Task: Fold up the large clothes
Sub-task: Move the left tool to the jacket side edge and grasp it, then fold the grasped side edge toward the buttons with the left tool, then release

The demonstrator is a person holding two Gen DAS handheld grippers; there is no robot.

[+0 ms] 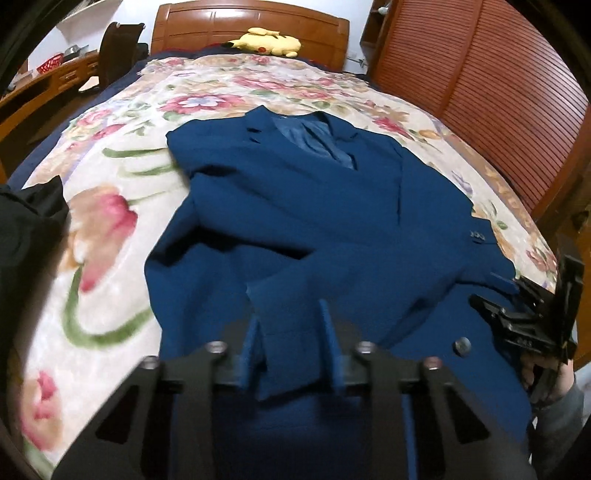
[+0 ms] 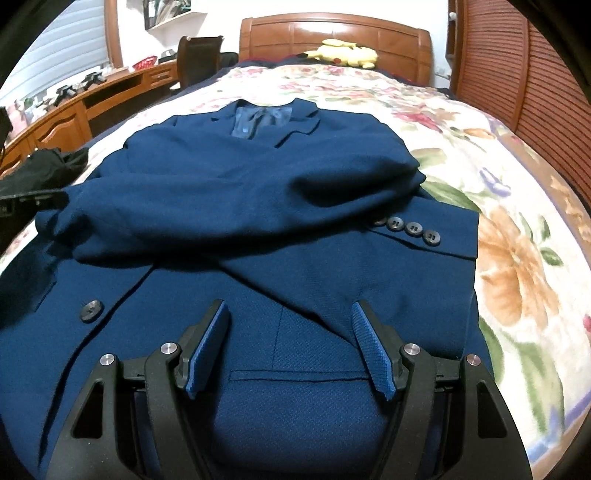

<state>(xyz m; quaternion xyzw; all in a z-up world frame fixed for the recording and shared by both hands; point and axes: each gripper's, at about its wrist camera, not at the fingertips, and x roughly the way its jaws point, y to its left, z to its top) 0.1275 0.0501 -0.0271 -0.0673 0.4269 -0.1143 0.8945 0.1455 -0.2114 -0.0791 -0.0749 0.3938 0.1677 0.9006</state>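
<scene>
Two claws work over the blue jacket (image 2: 280, 192), spread flat on the bed (image 2: 480, 155) for folding. Left claw (image 1: 291, 347) pinches its bottom edge to lift it; right claw (image 2: 290, 343) hangs open above it.

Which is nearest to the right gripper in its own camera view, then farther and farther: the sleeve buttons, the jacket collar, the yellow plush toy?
From the right gripper:
1. Sleeve buttons, on the cuff folded across the jacket, up and to the right.
2. Collar, at the jacket's far end, straight ahead.
3. Plush toy, against the headboard, farthest.
</scene>
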